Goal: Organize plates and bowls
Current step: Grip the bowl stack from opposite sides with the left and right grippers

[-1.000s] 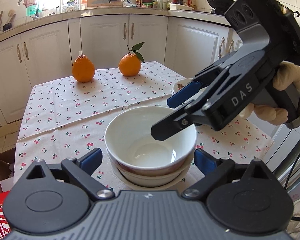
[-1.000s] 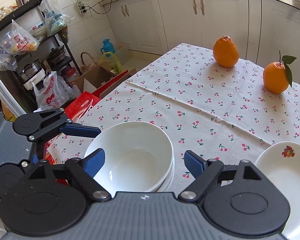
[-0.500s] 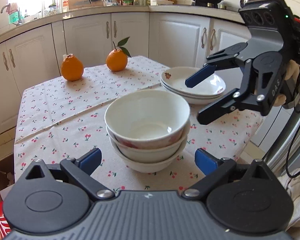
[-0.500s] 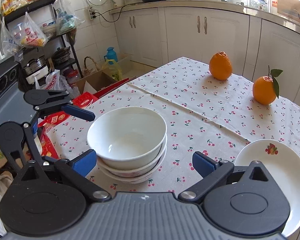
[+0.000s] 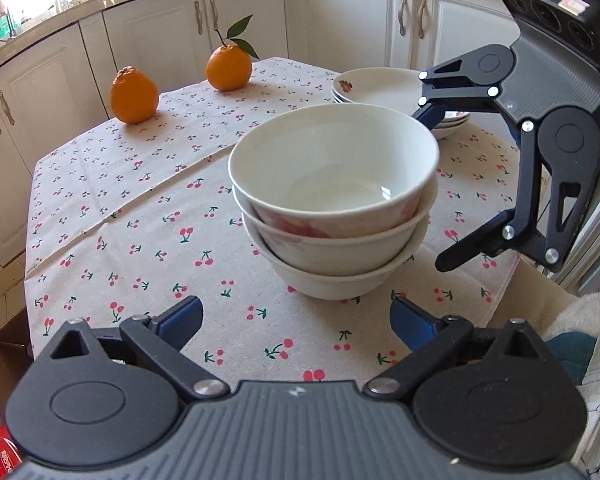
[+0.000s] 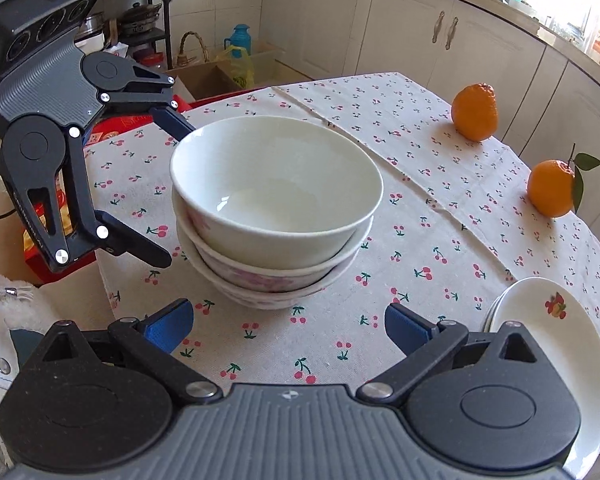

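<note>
Three white bowls are nested in one stack on the cherry-print tablecloth; the lower ones show pink flowers. The stack fills the middle of the right wrist view too. A pile of white plates with a fruit print lies behind the stack, and shows as plates at the lower right of the right wrist view. My left gripper stands open just short of the stack, nothing between its pads. It appears as the left gripper beside the bowls. My right gripper is wide open and empty; this right gripper flanks the stack's other side.
Two oranges sit near the table's far edge, also seen as oranges. White cabinets ring the room. A cardboard box and a red carton lie on the floor past the table's edge.
The right gripper has drawn off from over the top bowl to the stack's side, and its jaws have widened. Both grippers have sunk lower and rolled, so the stack is now seen from the side.
</note>
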The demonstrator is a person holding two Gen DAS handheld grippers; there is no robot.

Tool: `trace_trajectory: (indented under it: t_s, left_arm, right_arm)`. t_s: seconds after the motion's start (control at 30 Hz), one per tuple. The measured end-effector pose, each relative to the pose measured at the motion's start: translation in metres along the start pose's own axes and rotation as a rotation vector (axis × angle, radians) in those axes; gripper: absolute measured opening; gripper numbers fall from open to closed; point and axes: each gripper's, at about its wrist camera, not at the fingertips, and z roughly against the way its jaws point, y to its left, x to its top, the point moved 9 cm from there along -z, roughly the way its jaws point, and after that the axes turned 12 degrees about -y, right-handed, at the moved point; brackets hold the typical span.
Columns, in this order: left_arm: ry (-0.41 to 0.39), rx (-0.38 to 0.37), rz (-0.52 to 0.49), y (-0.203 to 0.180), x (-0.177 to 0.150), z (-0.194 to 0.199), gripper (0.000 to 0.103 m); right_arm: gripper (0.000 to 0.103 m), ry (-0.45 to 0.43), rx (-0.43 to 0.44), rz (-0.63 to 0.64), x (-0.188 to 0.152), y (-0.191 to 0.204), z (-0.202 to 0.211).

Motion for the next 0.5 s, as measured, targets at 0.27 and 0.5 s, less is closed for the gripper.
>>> trace_trajectory:
  t_s: [0.27,0.5]
  left_arm:
    - [0.043,-0.078,-0.039,0.003,-0.003,-0.014,0.099]
    - [0.047,-0.201,-0.088,0.003,0.000,-0.020,0.097]
  right_arm:
    - [0.103,0.020,0.046,0.011,0.002,-0.004,-0.017]
    - [0.103,0.010,0.108,0.021,0.005,-0.010,-0.020]
